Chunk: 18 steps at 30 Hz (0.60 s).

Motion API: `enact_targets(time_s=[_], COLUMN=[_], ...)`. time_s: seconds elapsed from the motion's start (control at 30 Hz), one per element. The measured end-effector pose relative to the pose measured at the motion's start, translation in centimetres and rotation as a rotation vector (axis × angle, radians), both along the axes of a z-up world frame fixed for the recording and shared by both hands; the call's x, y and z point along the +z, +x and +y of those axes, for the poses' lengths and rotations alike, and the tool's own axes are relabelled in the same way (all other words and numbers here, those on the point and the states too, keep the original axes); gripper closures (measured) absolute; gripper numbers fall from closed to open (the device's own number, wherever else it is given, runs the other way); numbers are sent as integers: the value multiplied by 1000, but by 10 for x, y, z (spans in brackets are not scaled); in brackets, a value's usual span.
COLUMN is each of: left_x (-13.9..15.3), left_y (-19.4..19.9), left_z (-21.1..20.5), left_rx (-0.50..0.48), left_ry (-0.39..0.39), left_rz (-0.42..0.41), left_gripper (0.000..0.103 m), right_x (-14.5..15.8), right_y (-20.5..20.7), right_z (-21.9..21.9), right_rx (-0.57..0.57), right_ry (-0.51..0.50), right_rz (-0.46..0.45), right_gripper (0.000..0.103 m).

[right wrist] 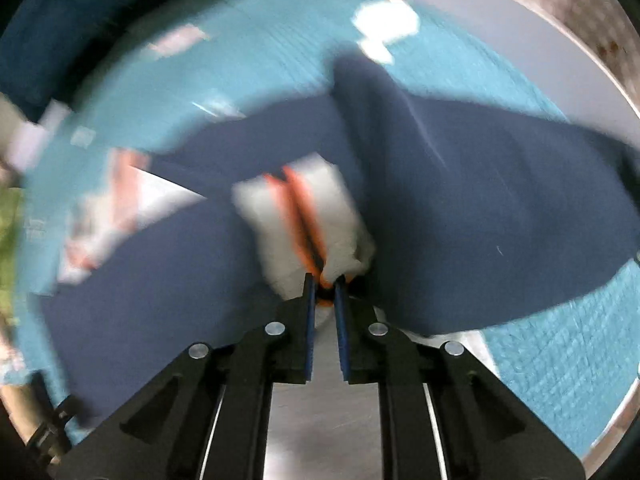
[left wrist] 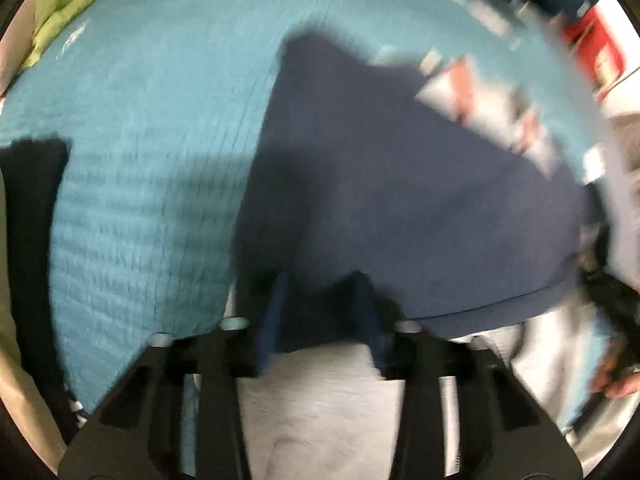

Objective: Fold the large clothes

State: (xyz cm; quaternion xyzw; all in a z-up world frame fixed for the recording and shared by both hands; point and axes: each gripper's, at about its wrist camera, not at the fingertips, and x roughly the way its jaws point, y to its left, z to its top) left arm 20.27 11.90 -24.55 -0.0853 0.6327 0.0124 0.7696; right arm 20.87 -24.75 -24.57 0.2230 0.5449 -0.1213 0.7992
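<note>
- The navy garment [right wrist: 460,208] hangs over a teal bedspread [left wrist: 152,128], lifted and draped rather than lying flat; both views are smeared with motion, so fine detail is uncertain.
- The right gripper [right wrist: 323,280] has its jaws drawn narrow on a white panel with orange stripes [right wrist: 296,216], which looks like part of the same garment, pinched right at its lower edge.
- The left gripper [left wrist: 320,292] has its jaws set fairly wide, with navy cloth bunched between them; whether they truly clamp the cloth I cannot tell through the blur.
- The cloth looks soft, limp and light: it sags into broad folds and will not keep a shape by itself.
- Best taken at hems, corners or seams, where the fabric is thicker and less likely to slip from narrow pads.
- Held at two well-separated points it should spread flat; a single grip would let it bunch up.
</note>
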Motion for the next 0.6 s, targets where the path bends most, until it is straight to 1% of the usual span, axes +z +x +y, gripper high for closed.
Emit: enact_targets(time_s=[0.03,0.1,0.17,0.23,0.27,0.3,0.33,0.37,0.43,0.47,0.53,0.57,0.6], left_x=[1,10,20,21,13,7,2,3,10,12,15,20,22], left_y=[-4,-11,-13,-12,-9,-8,-7,-7,-7,-7,-8,-8,-4], left_z=[0,2,8,10,12,13,16,16,12,13,16,18,23], left_rx=[-25,-47,-27,-34,-27,-9,10,11,-7,-5,17,36,46], left_ry=[9,36,34,39,35,22,5,8,34,32,15,3,-6], left_rz=[-33,-40,-45,-47,-38,-29,-33,-38,-42,-40,-36,-32,-34], left_gripper=[80,83,83,83,84,84,84,84,84,85,84,84,84], right_x=[2,12,22,19,10,-5,-13,-14,-5,-4,-1,0,1], right_y=[-3,-11,-19,-21,-20,-18,-18,-20,-21,-21,-21,-21,-19], right_z=[-2,-7,-7,1,5,8,9,13,22,23,16,11,5], right_rx=[3,-2,5,49,55,49,46,54,95,95,75,54,29], right_ry=[6,18,41,61,54,34,19,-13,-78,-72,9,47,56], right_rz=[11,38,3,-3,8,35,31,7,19,30,34,33,36], right_gripper=[93,91,91,88,88,88,92,93,93,93,88,88,88])
